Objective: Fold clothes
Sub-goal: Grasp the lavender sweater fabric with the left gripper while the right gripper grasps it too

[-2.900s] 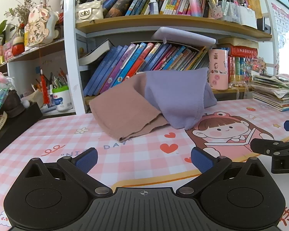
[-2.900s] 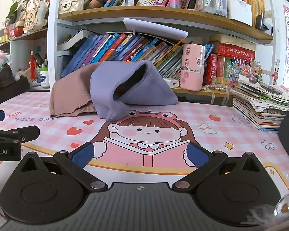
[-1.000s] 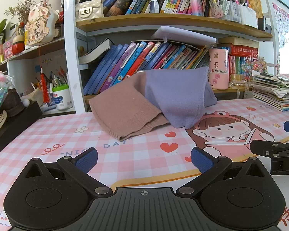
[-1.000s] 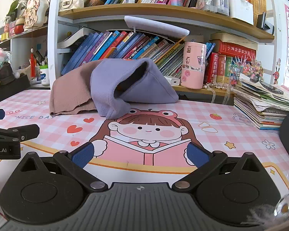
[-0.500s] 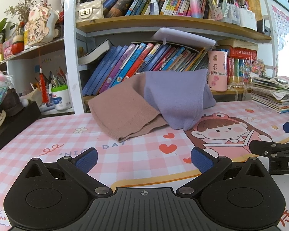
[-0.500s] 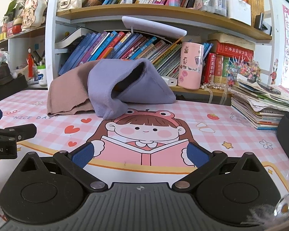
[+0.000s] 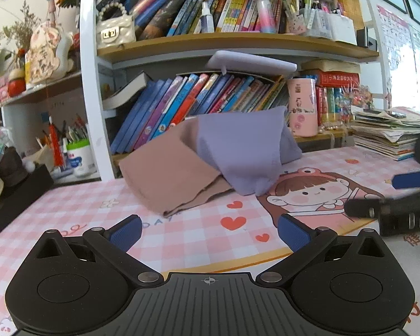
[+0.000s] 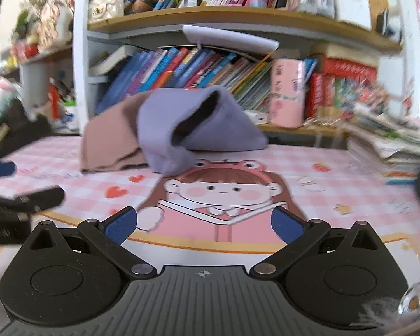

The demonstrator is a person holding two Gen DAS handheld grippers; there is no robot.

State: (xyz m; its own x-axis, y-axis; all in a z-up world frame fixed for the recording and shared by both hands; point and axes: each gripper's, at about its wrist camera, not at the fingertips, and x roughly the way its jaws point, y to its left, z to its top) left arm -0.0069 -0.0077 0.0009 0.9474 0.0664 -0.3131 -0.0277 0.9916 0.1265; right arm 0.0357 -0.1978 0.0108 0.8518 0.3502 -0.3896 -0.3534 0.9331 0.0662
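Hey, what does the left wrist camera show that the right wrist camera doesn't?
Only the left wrist view shows the brown garment's broad front face. Only the right wrist view shows the dark opening in the purple garment. Both show the two garments heaped against the bookshelf on the pink checked mat, and both grippers, left and right, open and empty.

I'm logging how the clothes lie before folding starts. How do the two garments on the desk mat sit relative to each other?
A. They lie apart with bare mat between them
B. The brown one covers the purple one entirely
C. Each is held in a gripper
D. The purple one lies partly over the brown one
D: the purple garment drapes over the right part of the brown garment; both the left gripper and the right gripper are open and empty.
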